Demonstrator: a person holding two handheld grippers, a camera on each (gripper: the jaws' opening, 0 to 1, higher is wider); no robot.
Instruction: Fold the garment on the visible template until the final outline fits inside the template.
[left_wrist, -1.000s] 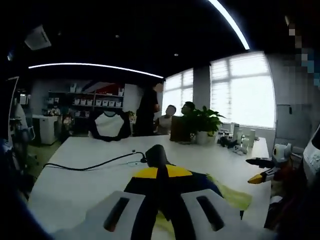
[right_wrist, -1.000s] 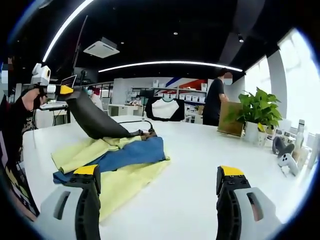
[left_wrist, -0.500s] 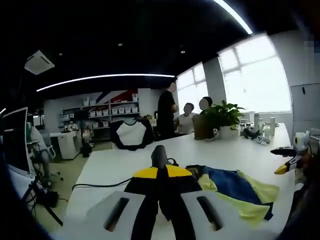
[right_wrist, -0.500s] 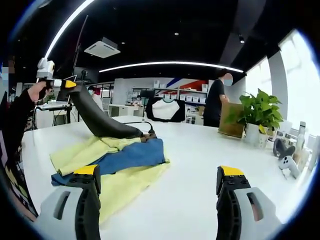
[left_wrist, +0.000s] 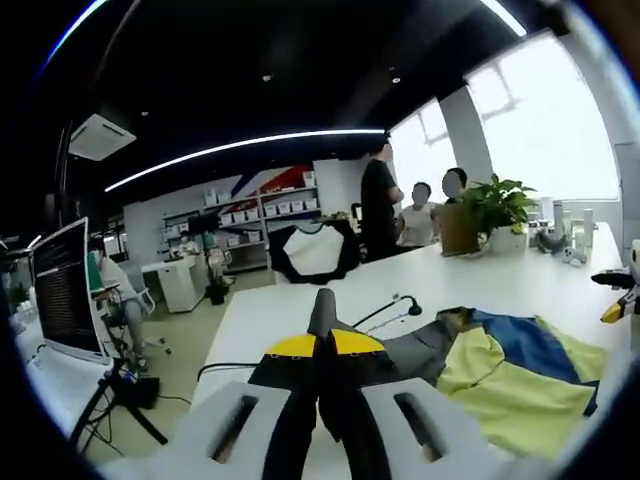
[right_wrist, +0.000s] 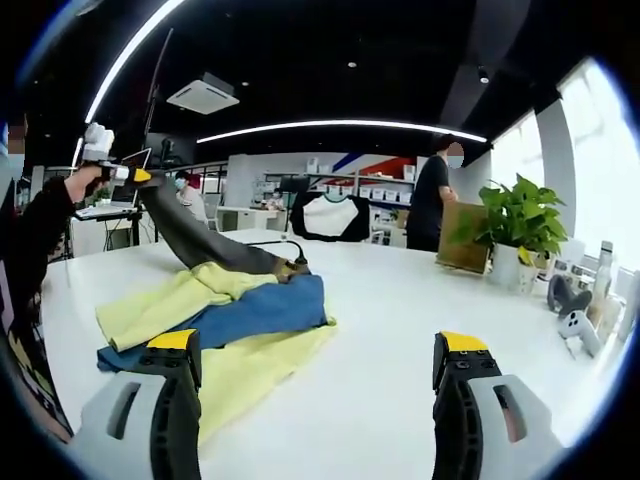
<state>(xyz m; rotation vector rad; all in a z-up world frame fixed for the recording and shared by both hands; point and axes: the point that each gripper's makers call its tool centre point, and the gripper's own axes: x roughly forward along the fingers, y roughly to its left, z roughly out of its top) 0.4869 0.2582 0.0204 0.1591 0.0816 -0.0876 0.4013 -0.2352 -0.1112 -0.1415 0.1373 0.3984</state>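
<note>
A yellow and blue garment (right_wrist: 230, 320) lies bunched on the white table (right_wrist: 400, 300), left of centre in the right gripper view. Its dark grey sleeve (right_wrist: 190, 235) rises taut up and to the left. My left gripper (right_wrist: 125, 173) is shut on the sleeve's end, well above the table. In the left gripper view the left gripper (left_wrist: 320, 345) has its yellow-tipped jaws closed on the dark cloth (left_wrist: 322, 305), with the garment (left_wrist: 510, 375) lower right. My right gripper (right_wrist: 318, 345) stands open over the table, nothing between its fingers, and appears as the right gripper (left_wrist: 618, 300) at the far right edge.
A black cable (left_wrist: 385, 310) runs across the table beyond the garment. A potted plant (right_wrist: 515, 235), bottles and controllers (right_wrist: 575, 300) stand at the far right side. A black-and-white shirt (right_wrist: 330, 218) and several people are behind the table. A monitor (left_wrist: 60, 290) stands on the left.
My left gripper has drawn the sleeve further up and away from the garment, stretching it longer; its view has swung along the table. The right gripper has stayed still and open.
</note>
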